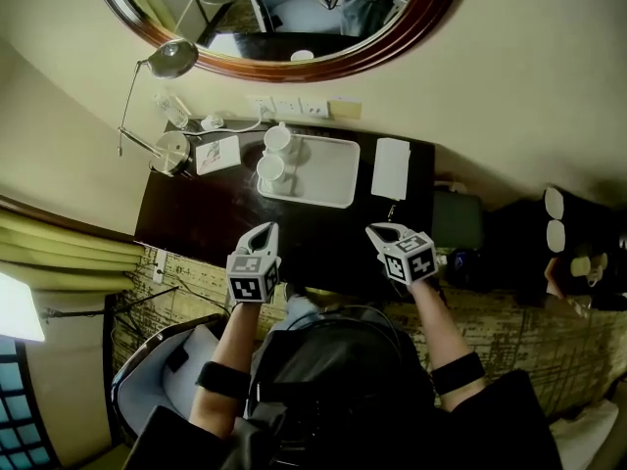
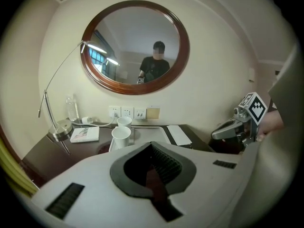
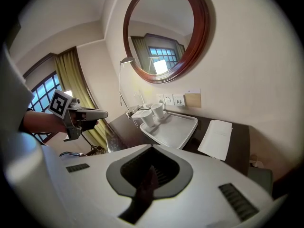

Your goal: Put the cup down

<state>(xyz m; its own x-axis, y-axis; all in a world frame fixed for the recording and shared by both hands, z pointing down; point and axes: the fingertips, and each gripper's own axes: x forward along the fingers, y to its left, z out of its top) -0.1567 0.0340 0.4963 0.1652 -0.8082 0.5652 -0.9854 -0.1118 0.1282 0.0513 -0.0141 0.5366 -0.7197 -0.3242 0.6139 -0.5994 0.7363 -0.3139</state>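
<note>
Two white cups stand upright on the left side of a white tray (image 1: pixel 328 174) on the dark table: one cup (image 1: pixel 277 138) at the back, the other cup (image 1: pixel 270 168) just in front of it. My left gripper (image 1: pixel 265 229) hovers over the table's front edge, well short of the tray, shut with nothing in it. At the same height my right gripper (image 1: pixel 378 231) is also shut and empty. In the left gripper view the cups (image 2: pixel 121 136) stand ahead on the tray (image 2: pixel 154 137), and the right gripper (image 2: pixel 229 129) shows at the right. The right gripper view shows the cups (image 3: pixel 147 118) and the left gripper (image 3: pixel 97 113).
A folded white paper (image 1: pixel 391 167) lies right of the tray. A booklet (image 1: pixel 217 154), a desk lamp (image 1: pixel 172 151) and a plug with its cable sit at the back left, below wall sockets (image 1: pixel 287 107). An oval mirror (image 1: pixel 294 18) hangs above. A chair (image 1: pixel 167 370) stands at the left.
</note>
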